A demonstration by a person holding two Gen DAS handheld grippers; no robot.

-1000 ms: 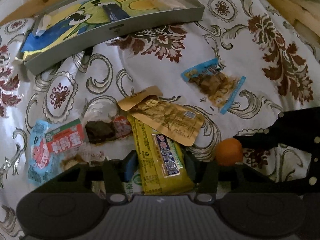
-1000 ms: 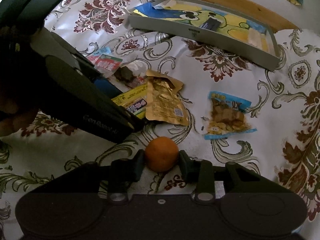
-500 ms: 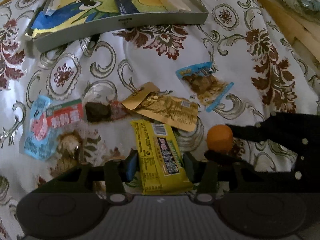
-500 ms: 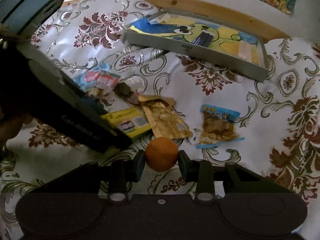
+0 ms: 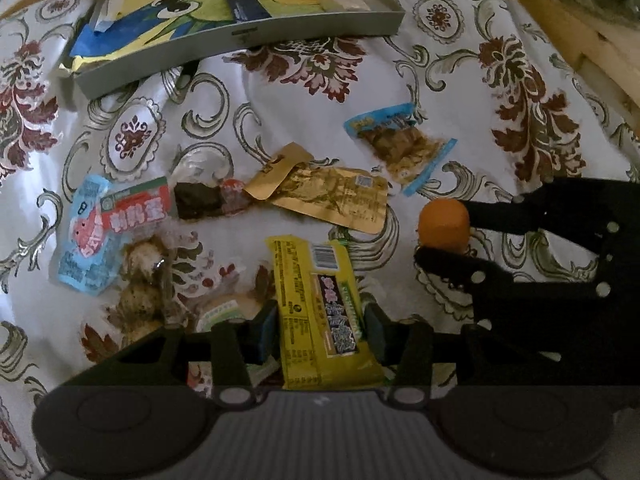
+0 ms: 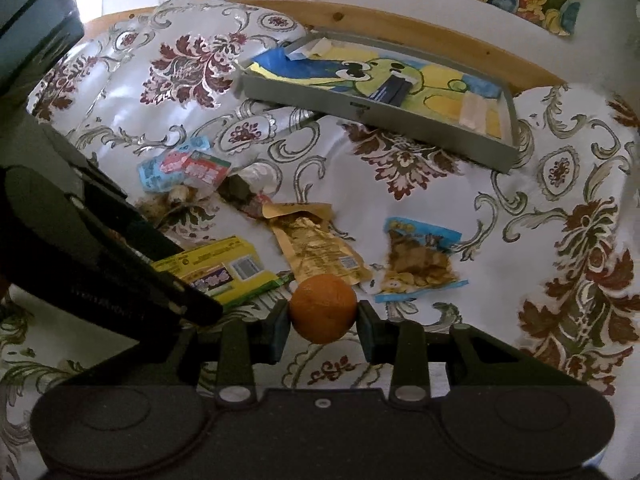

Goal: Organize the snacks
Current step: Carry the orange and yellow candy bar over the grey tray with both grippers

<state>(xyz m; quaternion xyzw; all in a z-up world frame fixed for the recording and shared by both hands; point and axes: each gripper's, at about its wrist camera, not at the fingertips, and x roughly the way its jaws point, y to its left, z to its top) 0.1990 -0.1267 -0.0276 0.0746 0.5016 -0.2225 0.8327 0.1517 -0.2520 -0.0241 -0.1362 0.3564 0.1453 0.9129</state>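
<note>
Orange fruit sits pinched in your right tongs (image 6: 323,314), both pads closed onto the orange (image 6: 323,307). Your left tongs (image 5: 320,330) straddle the yellow bar (image 5: 324,312), pads at each edge of the wrapper; whether they press it I cannot tell. Both loads look lifted, so you are at the carry step. Next, swing both toward the tray (image 5: 240,32) at 11 o'clock in the left view, clear its near wall, then release.

Count: one orange, one yellow bar, one gold pouch (image 5: 332,196), one blue-edged pack (image 5: 400,144), one red-and-blue pack (image 5: 108,224), one dark clear-wrapped piece (image 5: 208,200), some pale lumps at 8 o'clock too blurred to count. One tray, a dark packet (image 5: 244,2) already inside.
</note>
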